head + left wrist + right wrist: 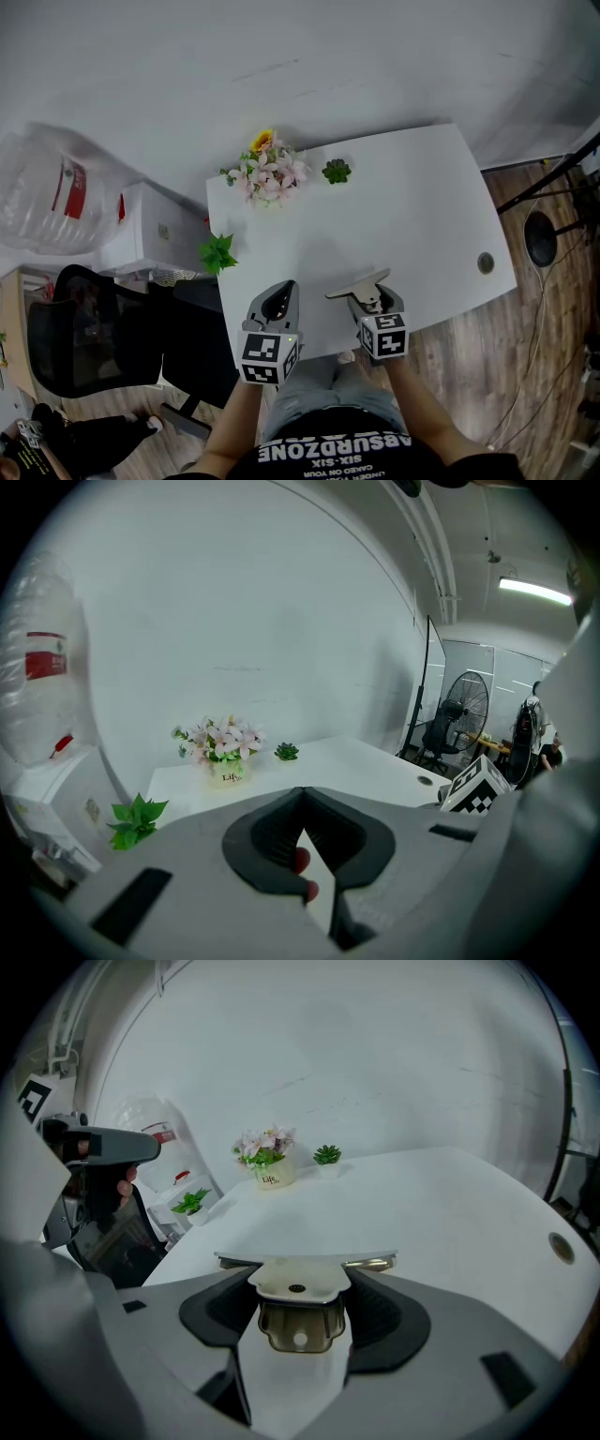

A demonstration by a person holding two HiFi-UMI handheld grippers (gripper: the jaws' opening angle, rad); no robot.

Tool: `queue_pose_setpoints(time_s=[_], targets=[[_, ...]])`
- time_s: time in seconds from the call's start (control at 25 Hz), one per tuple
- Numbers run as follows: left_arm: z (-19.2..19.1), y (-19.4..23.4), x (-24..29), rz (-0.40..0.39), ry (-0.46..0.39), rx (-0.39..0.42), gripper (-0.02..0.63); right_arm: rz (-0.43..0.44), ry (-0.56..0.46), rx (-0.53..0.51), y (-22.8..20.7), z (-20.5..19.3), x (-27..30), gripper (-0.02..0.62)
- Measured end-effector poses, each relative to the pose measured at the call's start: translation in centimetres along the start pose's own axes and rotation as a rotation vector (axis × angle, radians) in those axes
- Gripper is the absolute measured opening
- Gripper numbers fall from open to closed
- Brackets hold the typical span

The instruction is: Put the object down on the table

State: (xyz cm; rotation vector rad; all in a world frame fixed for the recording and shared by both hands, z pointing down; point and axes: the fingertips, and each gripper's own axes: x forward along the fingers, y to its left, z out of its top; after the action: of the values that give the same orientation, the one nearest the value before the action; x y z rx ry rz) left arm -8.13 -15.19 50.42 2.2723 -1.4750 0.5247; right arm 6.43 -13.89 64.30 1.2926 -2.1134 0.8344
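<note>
A flat metal scraper (pixel 357 284) with a wide thin blade is clamped in my right gripper (pixel 367 294), which is shut on its brass-coloured shank. In the right gripper view the scraper (pixel 306 1261) lies level between the jaws, its blade crosswise over the white table (pixel 422 1204); whether it touches the top I cannot tell. It hangs over the table (pixel 412 206) near the front edge. My left gripper (pixel 279 296) is beside it to the left, shut with nothing in it. In its own view the left gripper (pixel 305 841) shows only a thin sliver between the jaws.
At the table's far left corner stand a pot of pink flowers (pixel 270 173) and a small succulent (pixel 336 170). A leafy green plant (pixel 217 253) sits at the left edge. A cable hole (pixel 485 262) lies near the right edge. Left of the table are a black chair (pixel 84 328) and white boxes (pixel 150 230).
</note>
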Motion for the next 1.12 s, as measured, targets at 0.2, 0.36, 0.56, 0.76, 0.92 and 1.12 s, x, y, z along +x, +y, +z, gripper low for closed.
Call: queue_pose_setpoints(time_s=[0.2, 0.36, 0.56, 0.76, 0.92, 1.12], targets=[[0.0, 0.1, 0.3, -0.006, 0.006, 0.002, -0.003, -0.012, 0.014, -0.010, -0.3, -0.4, 0.5, 0.285], [0.0, 0.2, 0.6, -0.008, 0.008, 0.006, -0.003, -0.019, 0.024, -0.017, -0.4, -0.8, 0.9, 0.285], [0.0, 0.5, 0.7, -0.008, 0.016, 0.006, -0.003, -0.027, 0.036, -0.023, -0.6, -1.1, 1.4, 0.285], [-0.1, 0.9, 1.1, -0.011, 0.019, 0.006, -0.003, -0.040, 0.052, -0.041, -0.7, -1.5, 2.0, 0.285], [-0.1, 1.0, 1.2, -0.017, 0.022, 0.006, -0.003, -0.047, 0.059, -0.062, -0.6, -1.8, 2.4, 0.285], [-0.1, 1.2, 1.6, -0.024, 0.024, 0.005, -0.003, -0.055, 0.065, -0.088, -0.6, -1.9, 2.7, 0.285]])
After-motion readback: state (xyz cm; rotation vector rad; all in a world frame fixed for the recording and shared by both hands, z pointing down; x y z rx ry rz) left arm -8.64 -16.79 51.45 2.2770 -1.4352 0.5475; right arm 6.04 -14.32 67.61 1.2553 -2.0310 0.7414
